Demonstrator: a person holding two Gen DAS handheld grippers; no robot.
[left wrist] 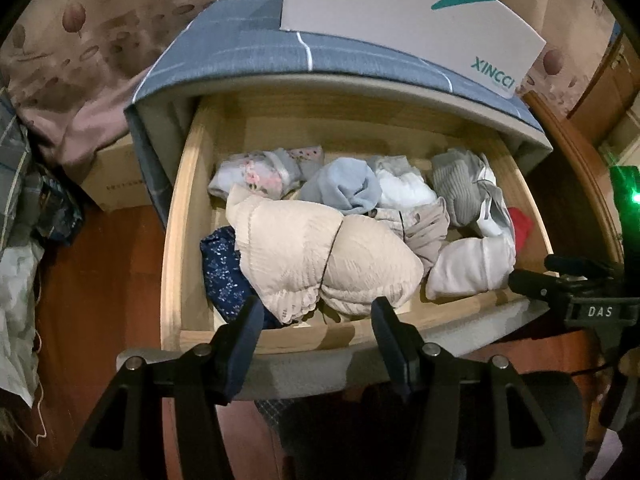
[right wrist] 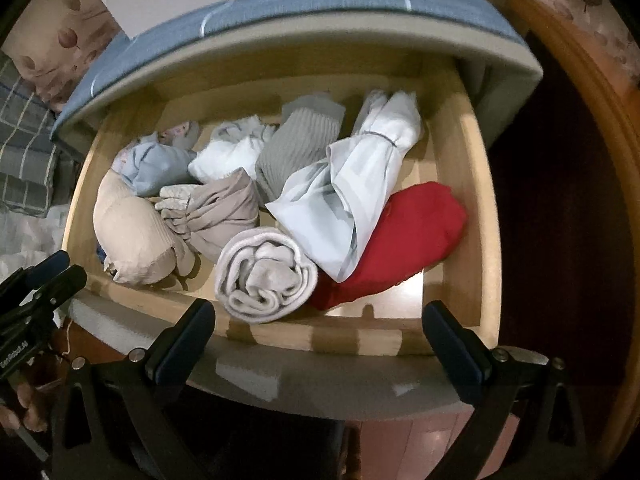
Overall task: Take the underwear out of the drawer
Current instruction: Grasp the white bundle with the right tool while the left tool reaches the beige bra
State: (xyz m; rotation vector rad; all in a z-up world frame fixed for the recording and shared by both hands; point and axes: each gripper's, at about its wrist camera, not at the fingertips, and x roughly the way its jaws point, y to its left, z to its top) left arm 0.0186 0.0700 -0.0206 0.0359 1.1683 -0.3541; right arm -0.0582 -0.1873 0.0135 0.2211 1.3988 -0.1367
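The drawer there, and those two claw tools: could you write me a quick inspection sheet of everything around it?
Surface: wooden drawer pulled open, well filled.
Job's things: cream bundle front left; red garment front right; rolled white piece front middle; grey ribbed roll and pale blue piece behind.
Clutter: white XINCCI box on the blue-covered cabinet top.
Grippers: left gripper and right gripper both open, empty, at the drawer front.
Cables: nothing seen.
Surroundings: patterned curtain, cardboard box, red-brown floor.
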